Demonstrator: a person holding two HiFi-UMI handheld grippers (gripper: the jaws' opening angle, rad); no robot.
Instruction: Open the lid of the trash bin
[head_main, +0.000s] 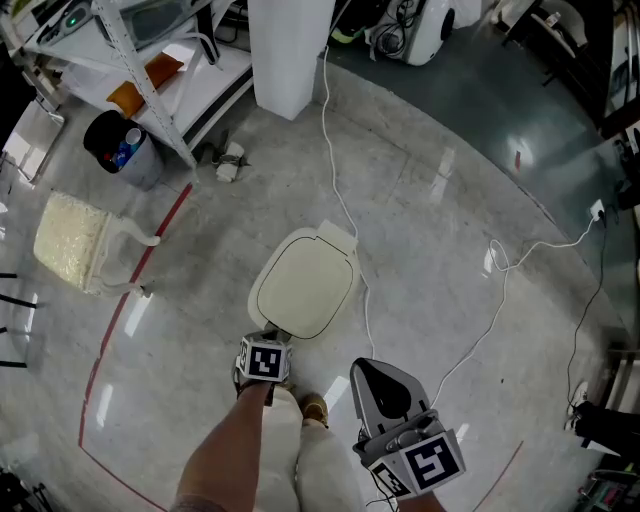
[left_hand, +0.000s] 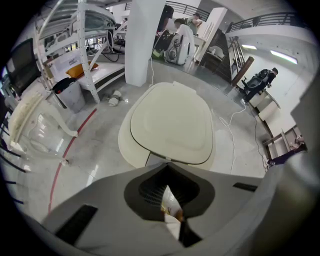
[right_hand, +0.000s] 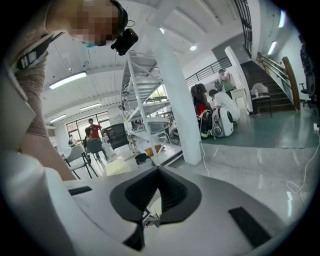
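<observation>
The cream trash bin (head_main: 305, 285) stands on the grey floor just ahead of me, its rounded lid (left_hand: 170, 122) lying flat and closed. My left gripper (head_main: 268, 340) hovers at the bin's near edge, jaws together and holding nothing. In the left gripper view the left gripper (left_hand: 167, 164) points at the lid's front rim and is not touching it. My right gripper (head_main: 363, 368) hangs lower right of the bin, apart from it, also shut and holding nothing. The right gripper (right_hand: 159, 169) faces out level across the room, so its view has no bin.
A white cable (head_main: 340, 190) runs along the floor past the bin's right side. A white pillar (head_main: 290, 50) stands behind it. At the left are a black waste bin (head_main: 120, 150), a shelving rack (head_main: 150, 60), a pale chair (head_main: 75, 240) and red floor tape (head_main: 130, 290).
</observation>
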